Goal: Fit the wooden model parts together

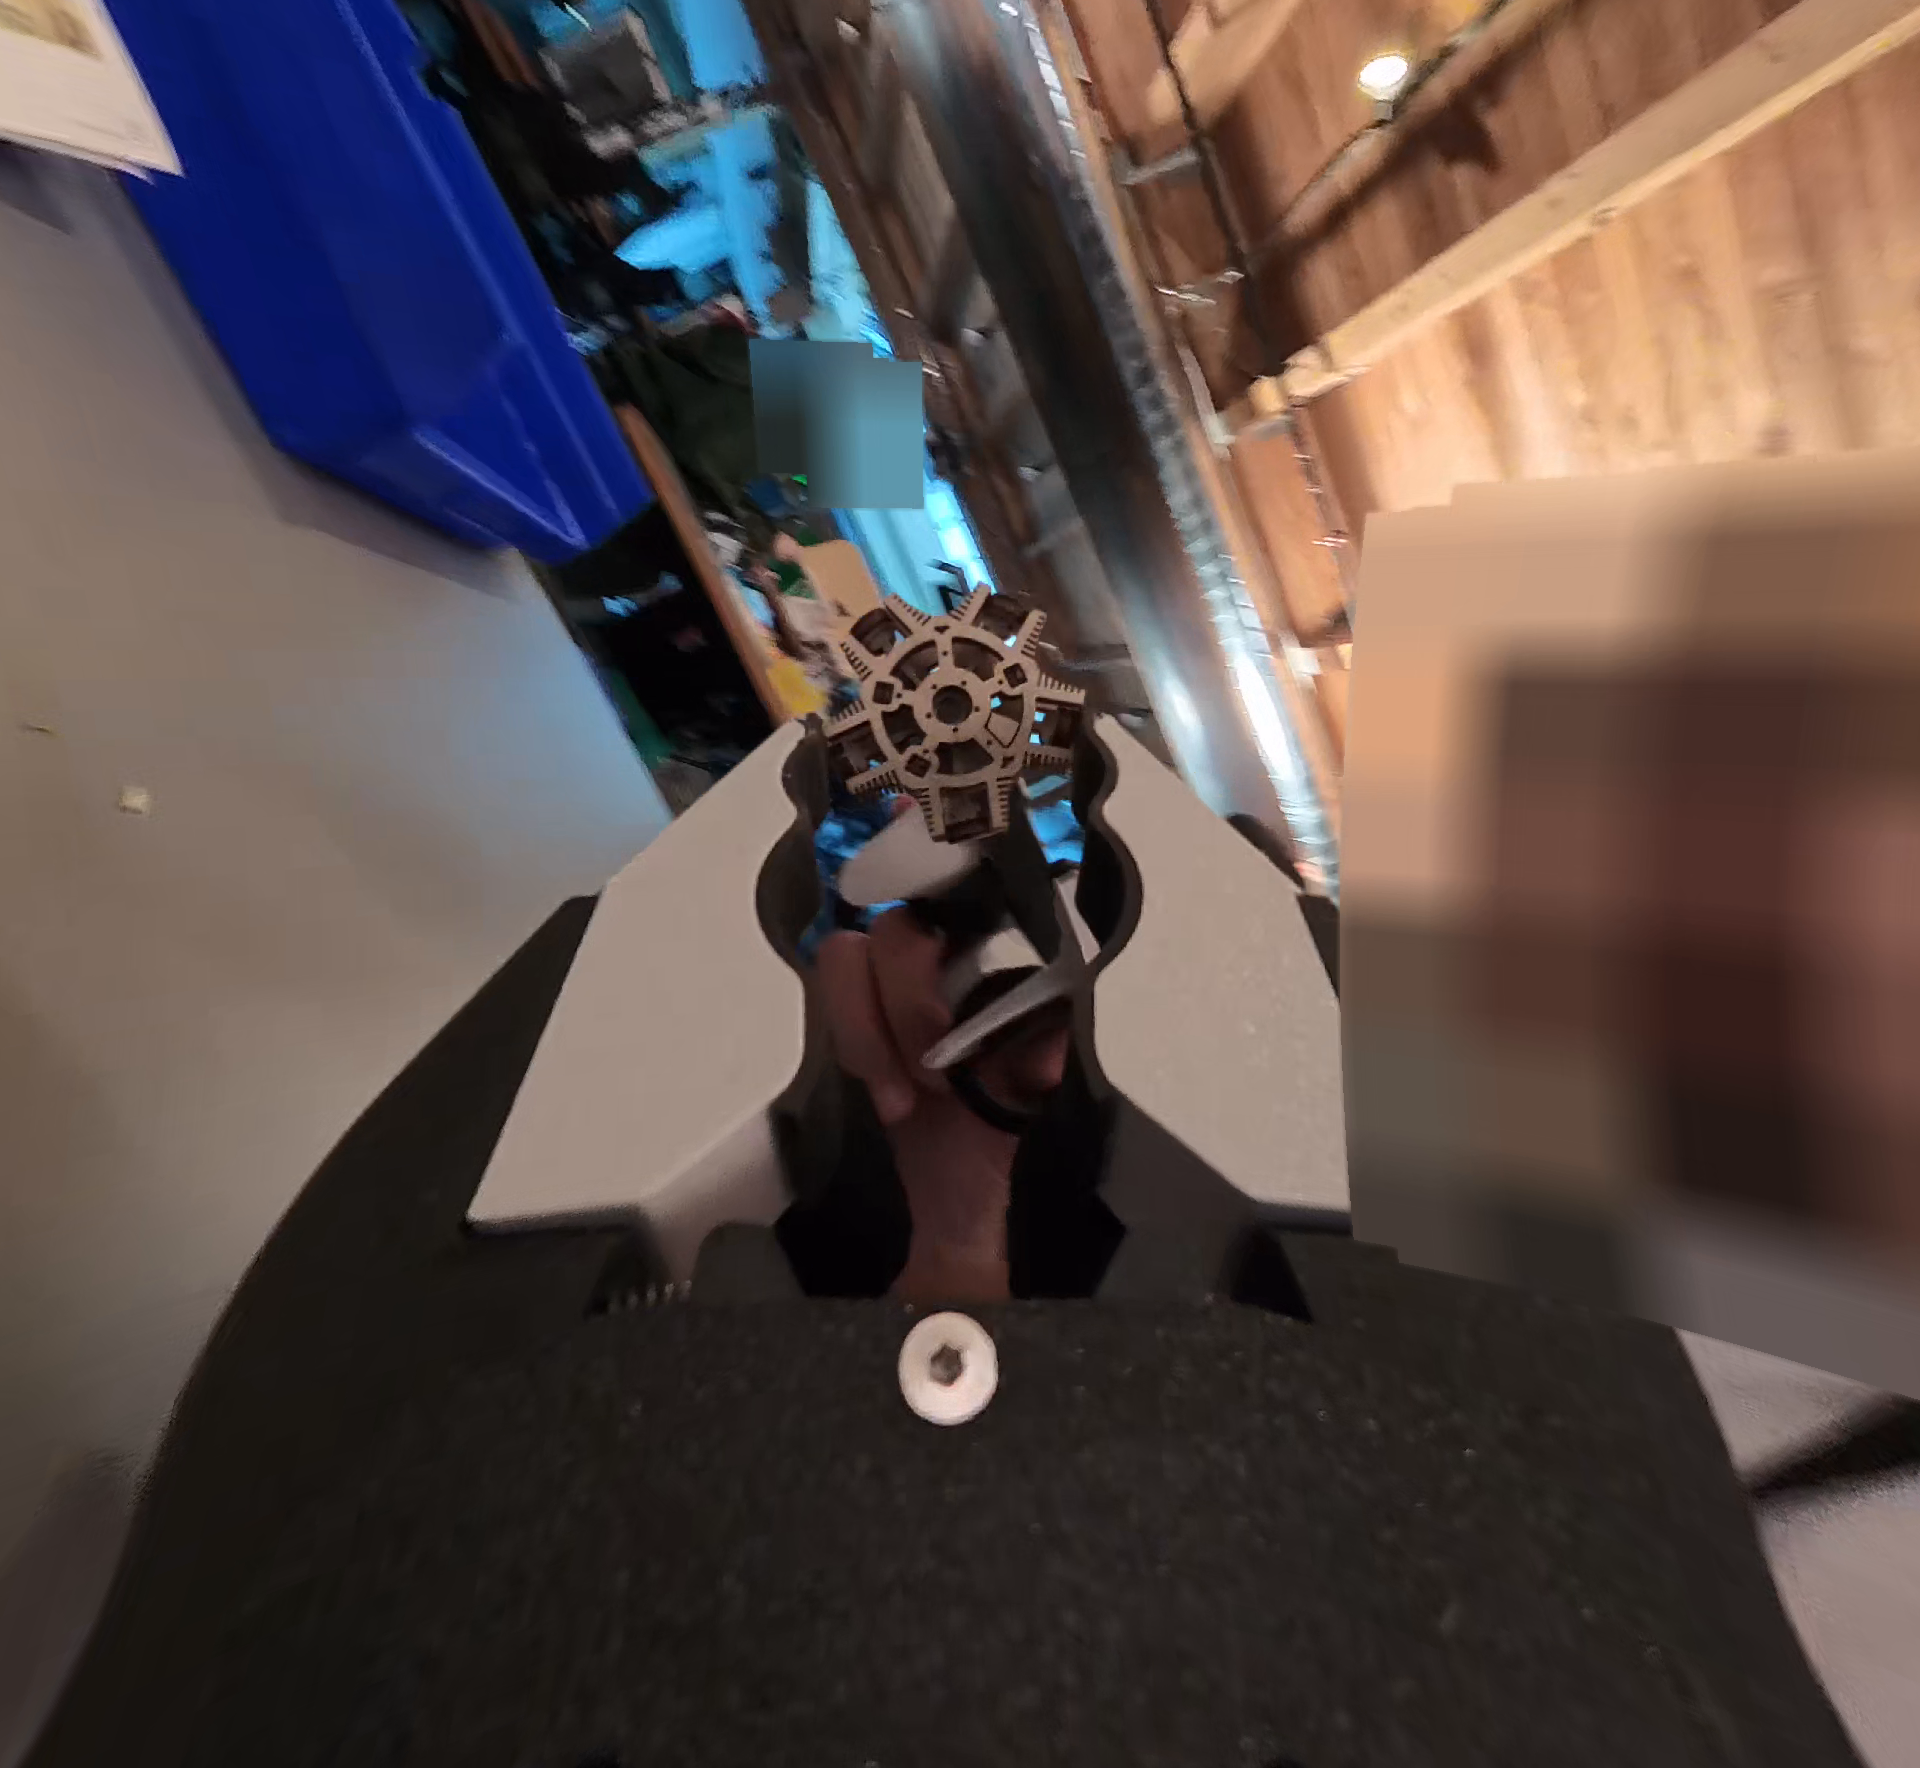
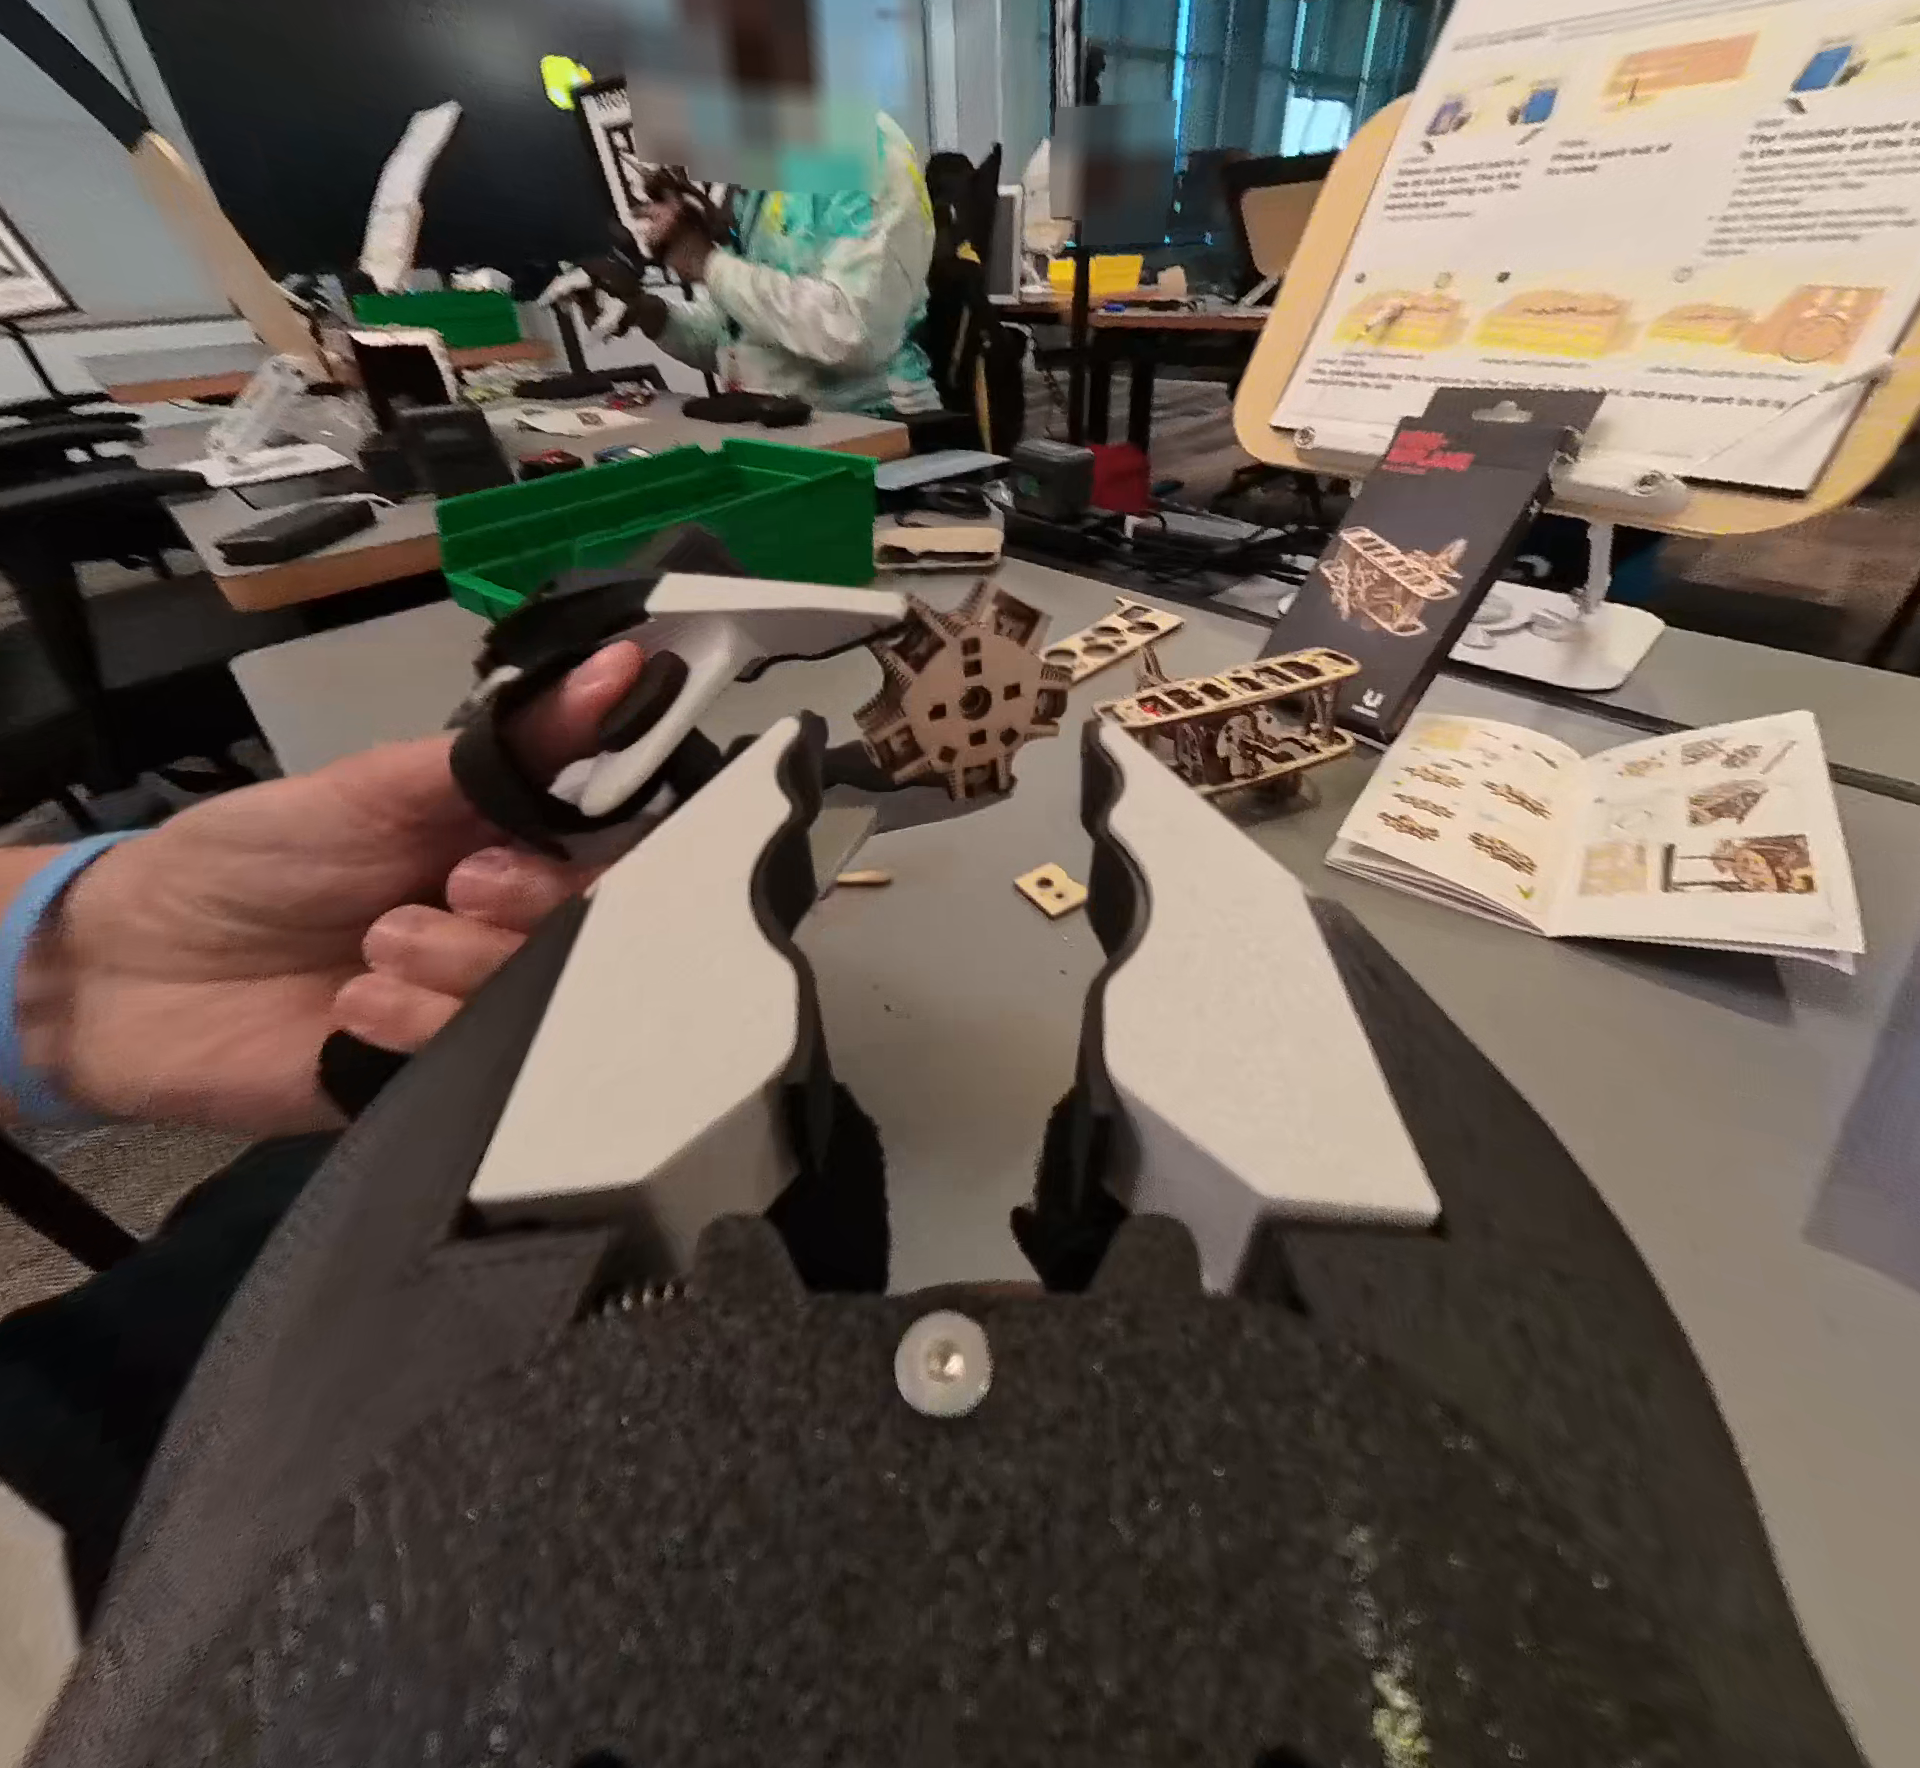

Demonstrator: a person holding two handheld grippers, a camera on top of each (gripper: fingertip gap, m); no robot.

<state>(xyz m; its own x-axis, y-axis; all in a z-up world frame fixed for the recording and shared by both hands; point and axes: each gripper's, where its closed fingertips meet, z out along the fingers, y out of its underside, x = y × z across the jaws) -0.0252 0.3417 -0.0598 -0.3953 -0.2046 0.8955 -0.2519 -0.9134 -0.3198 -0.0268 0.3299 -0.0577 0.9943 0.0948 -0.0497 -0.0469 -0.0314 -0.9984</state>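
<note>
Engine part: thin laser-cut wood, pale, matt, edges scorched dark. Biplane: same wood. Right tool: fingers of matt grey plastic, finely grained; body of rough black speckled plastic. Worktop: smooth matt grey. Booklet: printed paper, slight sheen. Bin: green plastic, glossy.
</note>
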